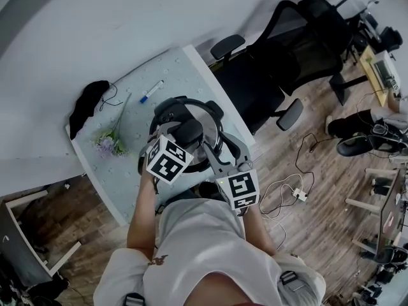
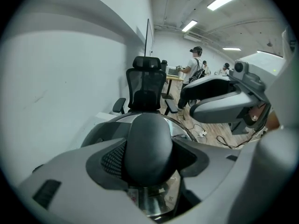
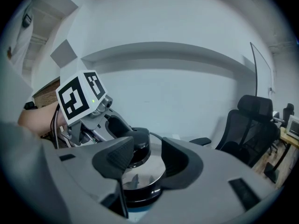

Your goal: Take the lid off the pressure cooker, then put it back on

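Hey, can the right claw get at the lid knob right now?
Probably not: the left claw is clamped around the lid knob, leaving the open right claw no room on it.

Black knob [image 2: 149, 146], silver lid [image 3: 140, 171], blue-capped marker [image 1: 152, 92]

In the middle of the head view, most of the pressure cooker [image 1: 204, 115] is covered by the left gripper [image 1: 185, 134] and the right gripper [image 1: 210, 146], so only part of its rim is seen. In the left gripper view, its body is hidden behind the dark lid knob [image 2: 149, 146] and cut off by the lower edge. The people [image 2: 194, 66] at upper right are too small to be described.
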The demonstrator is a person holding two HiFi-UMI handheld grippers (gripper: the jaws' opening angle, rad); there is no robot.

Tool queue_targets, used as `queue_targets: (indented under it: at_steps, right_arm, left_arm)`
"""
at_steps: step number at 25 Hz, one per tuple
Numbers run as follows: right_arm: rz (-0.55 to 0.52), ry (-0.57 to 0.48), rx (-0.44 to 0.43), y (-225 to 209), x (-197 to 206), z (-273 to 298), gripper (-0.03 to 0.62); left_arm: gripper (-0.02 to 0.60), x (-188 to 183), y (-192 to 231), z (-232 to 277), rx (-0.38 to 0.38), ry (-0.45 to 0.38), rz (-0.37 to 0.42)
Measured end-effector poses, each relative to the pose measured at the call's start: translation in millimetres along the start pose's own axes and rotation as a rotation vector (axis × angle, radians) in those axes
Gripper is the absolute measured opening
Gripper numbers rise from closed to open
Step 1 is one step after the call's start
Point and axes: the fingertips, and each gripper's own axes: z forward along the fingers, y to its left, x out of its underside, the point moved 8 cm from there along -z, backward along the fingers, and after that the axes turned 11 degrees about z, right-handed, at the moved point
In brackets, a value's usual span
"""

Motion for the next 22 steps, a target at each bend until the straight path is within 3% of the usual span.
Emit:
queue_targets:
  at_steps: [6,11,16,22]
  right_arm:
    - [-0.006,-0.004,-0.027,-4.4,2.8,-5.9,0.189]
    - [-0.023,-0.013,-0.061,-9.0,4.6,-10.6,0.189]
    - [-0.057,-0.031,-0.111,-14.7,2.7,-16.3,0.186]
    - [-0.118,-0.018,-0.207,-17.5,10.0,-26.4,0.184]
  left_arm:
    - [0.287,0.7,-5.3,-2.7,-0.082,-0.014,-0.058]
    - [0.328,6.2,-14.7,-9.1,-0.243,-0.116,-0.1]
    - [0.325,7.0,-34.6,-34.4,-0.421,-0.263,-0.159]
    - [0.302,17.8,-75.9,-65.1,-0.585,-0.326,-0.247]
